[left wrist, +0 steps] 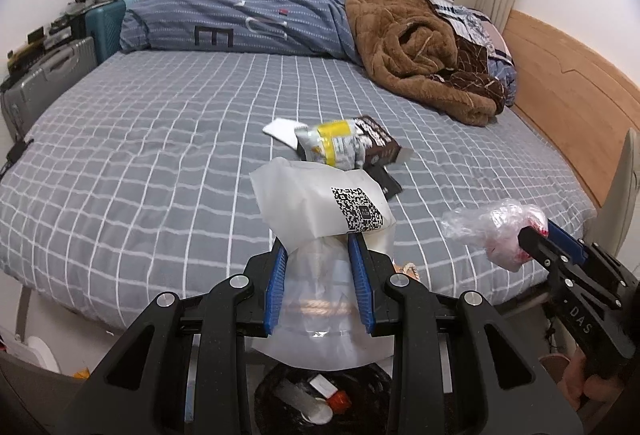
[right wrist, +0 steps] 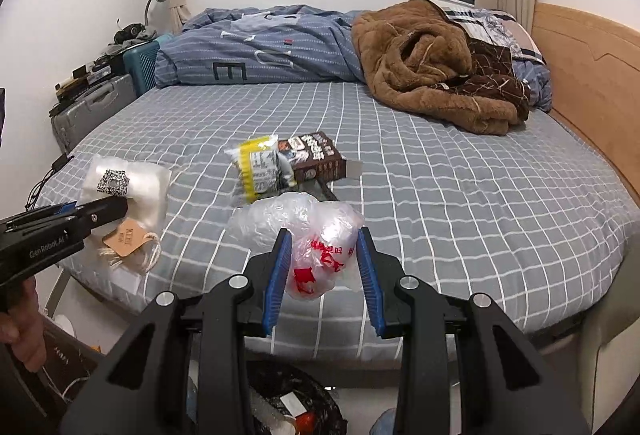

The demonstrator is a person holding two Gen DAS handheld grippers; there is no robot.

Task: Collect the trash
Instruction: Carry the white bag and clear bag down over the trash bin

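Left gripper (left wrist: 318, 255) pinches 1 white pouch (left wrist: 320, 207); right gripper (right wrist: 324, 259) pinches 1 crumpled plastic bag (right wrist: 316, 239). Both hang over the bed's (left wrist: 160, 139) near edge, above 1 black bin (left wrist: 320, 399). 2 wrappers (left wrist: 332, 143) and 1 brown box (left wrist: 376, 143) lie on the bed.

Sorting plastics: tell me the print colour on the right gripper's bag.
Red print on the clear bag; right wrist view.

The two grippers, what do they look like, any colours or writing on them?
Both are black plastic with silver round bolts and ribbed blue pads on the fingers. The left gripper has white "GenRobot.AI" lettering on its side; the right gripper shows "DAS" in white. No sleeves visible.
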